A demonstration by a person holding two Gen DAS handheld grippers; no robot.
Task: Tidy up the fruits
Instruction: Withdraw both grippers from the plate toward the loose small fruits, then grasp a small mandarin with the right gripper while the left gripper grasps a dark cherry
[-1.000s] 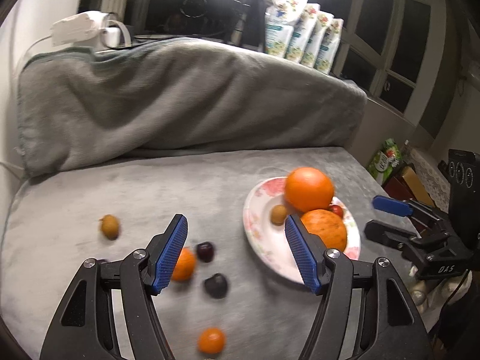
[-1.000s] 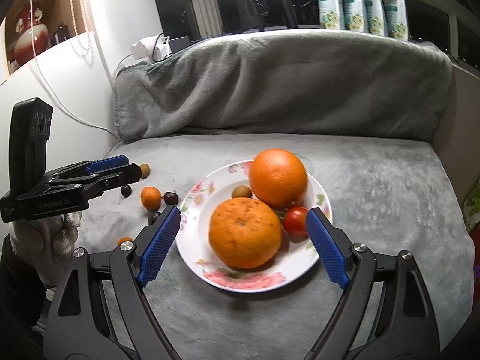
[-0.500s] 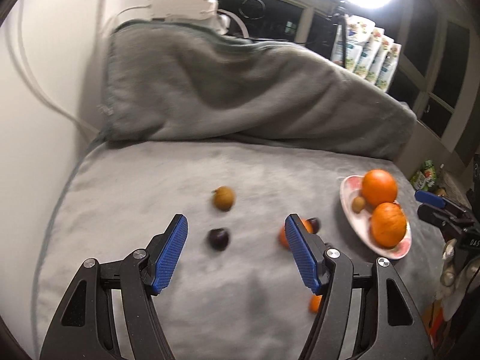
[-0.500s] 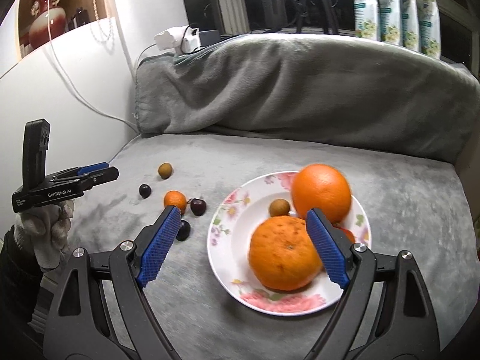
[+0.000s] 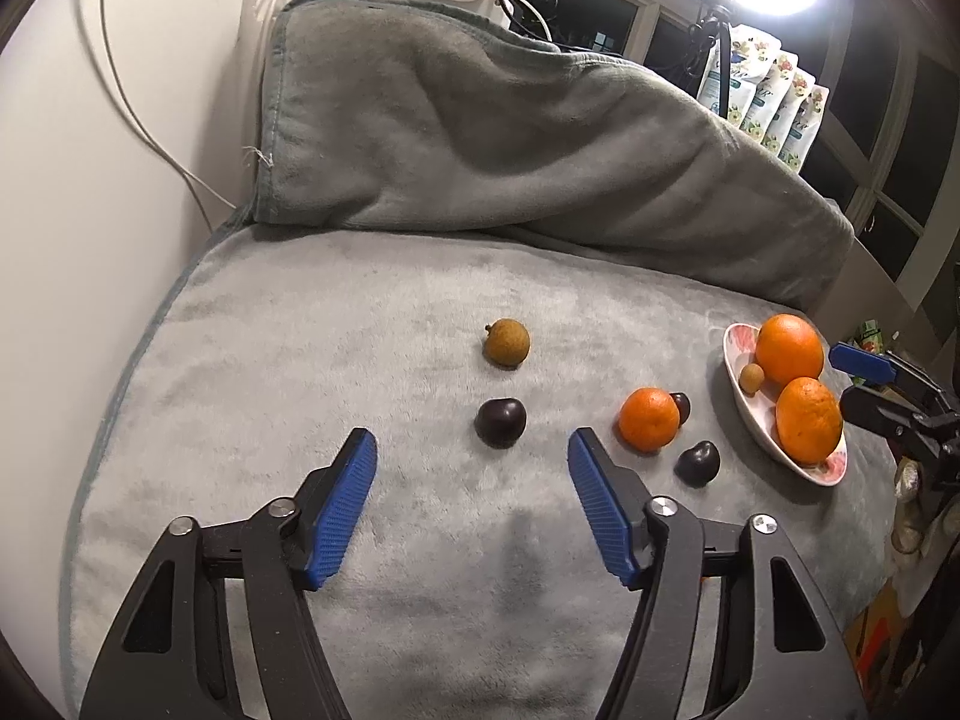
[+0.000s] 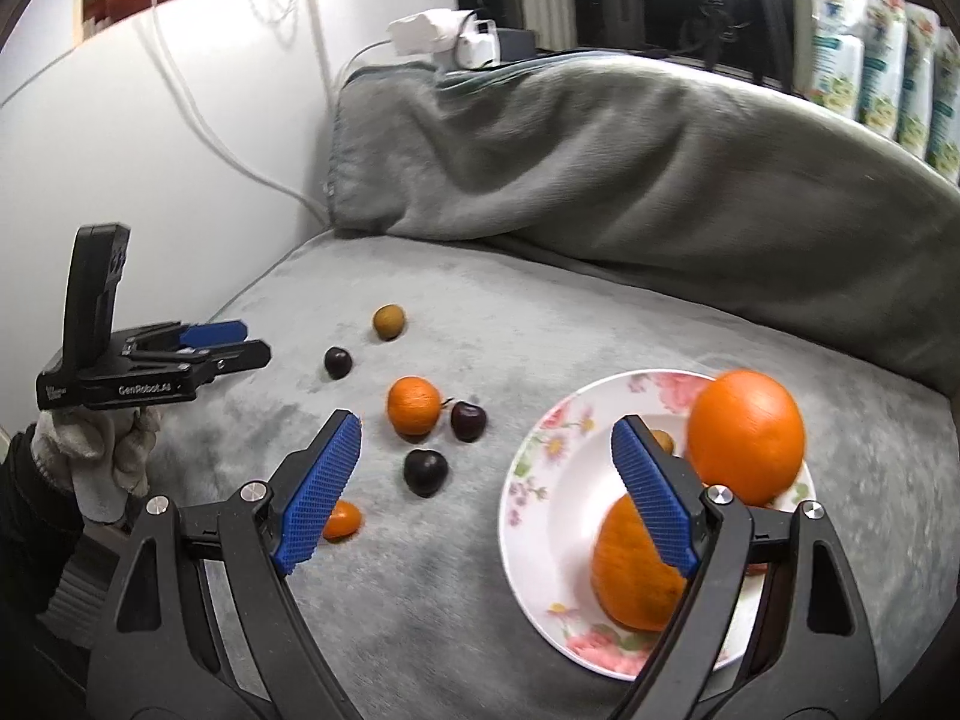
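Grey blanket [image 5: 420,528] over a cushioned surface, wall behind. Left gripper [image 5: 471,495] closing, nothing between the jaws, aimed at a dark cherry [image 5: 500,422] just ahead. Right gripper [image 6: 480,480] wide, empty, near the floral plate [image 6: 540,462] bearing two oranges [image 6: 746,433]. Small mandarin [image 6: 413,405], longan [image 6: 389,321] loose nearby.

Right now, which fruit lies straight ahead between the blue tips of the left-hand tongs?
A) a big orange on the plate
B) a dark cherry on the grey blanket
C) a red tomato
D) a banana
B: in the left wrist view the dark cherry sits on the grey blanket just beyond the left tongs, whose tips are closing with nothing between them yet.
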